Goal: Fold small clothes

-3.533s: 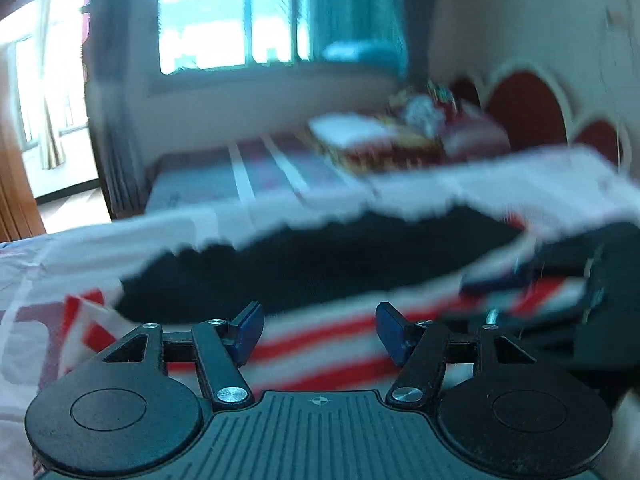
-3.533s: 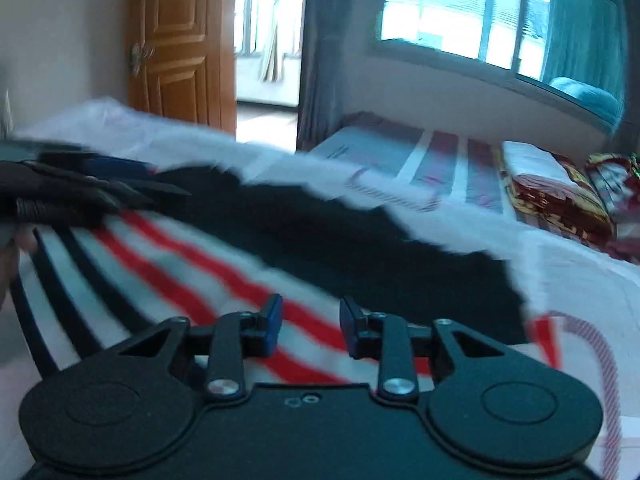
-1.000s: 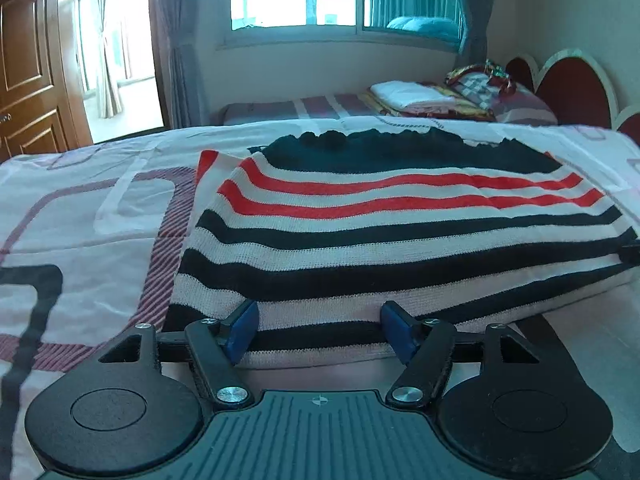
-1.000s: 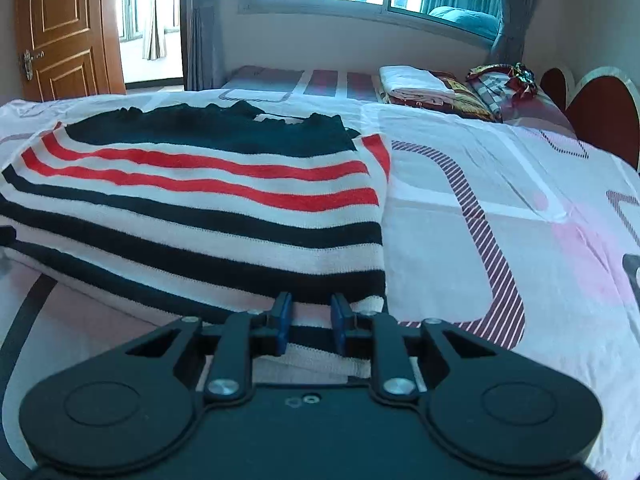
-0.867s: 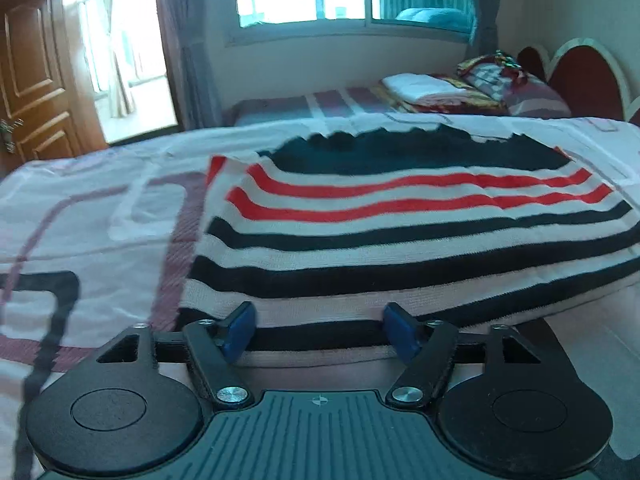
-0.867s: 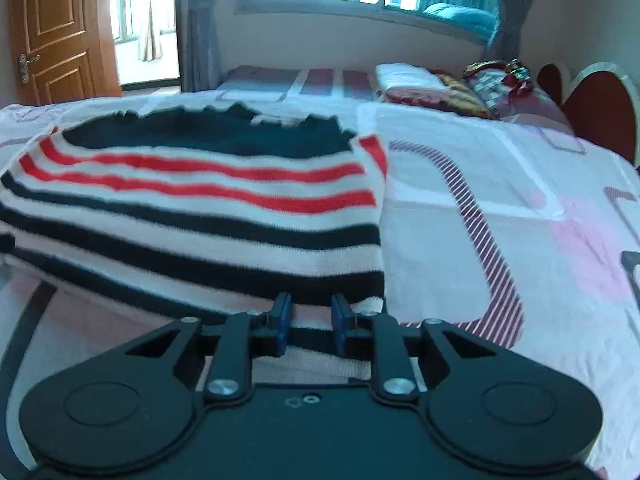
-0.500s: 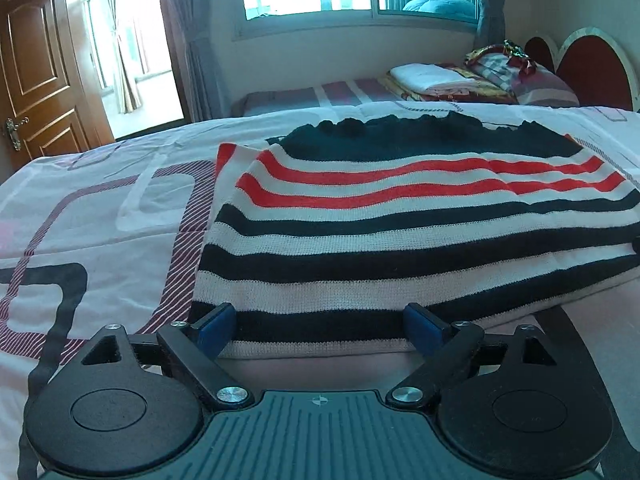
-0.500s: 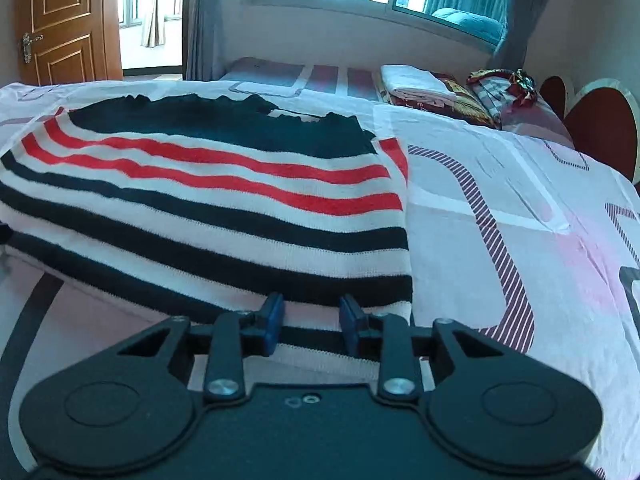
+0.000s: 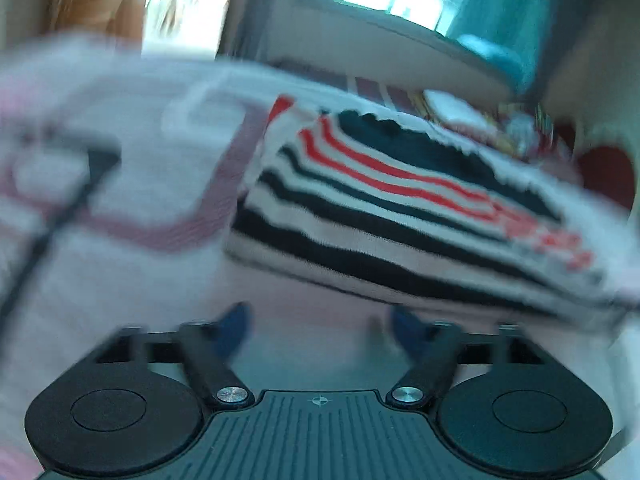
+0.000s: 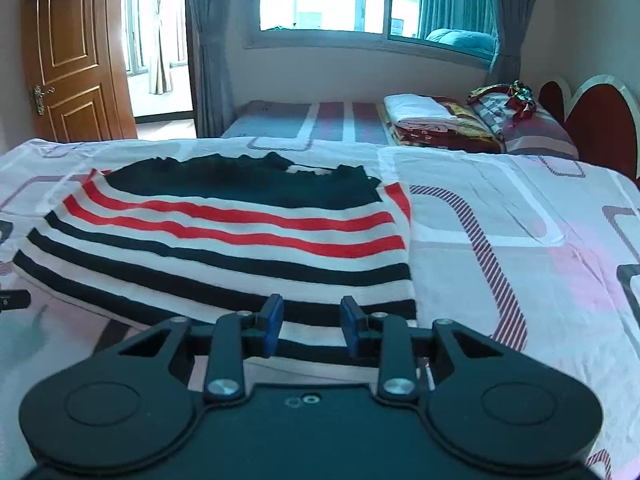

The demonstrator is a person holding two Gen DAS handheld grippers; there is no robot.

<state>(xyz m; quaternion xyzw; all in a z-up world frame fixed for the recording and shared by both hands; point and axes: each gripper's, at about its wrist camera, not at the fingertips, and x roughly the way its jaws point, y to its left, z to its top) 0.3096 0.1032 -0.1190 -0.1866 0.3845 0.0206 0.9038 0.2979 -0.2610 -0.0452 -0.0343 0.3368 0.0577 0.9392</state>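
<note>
A folded striped sweater (image 10: 224,240), white with black and red stripes and a dark top part, lies flat on the bed. My right gripper (image 10: 310,320) is open and empty, its blue pads just over the sweater's near right edge. In the blurred left wrist view the sweater (image 9: 400,216) lies ahead and to the right. My left gripper (image 9: 320,324) is open and empty over the bedsheet, apart from the sweater's near edge.
The bed has a white and pink patterned sheet (image 10: 520,240). A second bed (image 10: 320,118) with folded bedding (image 10: 424,116) stands behind, under a window. A wooden door (image 10: 72,52) is at the back left. A red headboard (image 10: 600,120) is at the right.
My left gripper has pulled back and swung left, off the sweater's edge, and its view is now blurred and tilted. My right gripper has opened wider and risen slightly.
</note>
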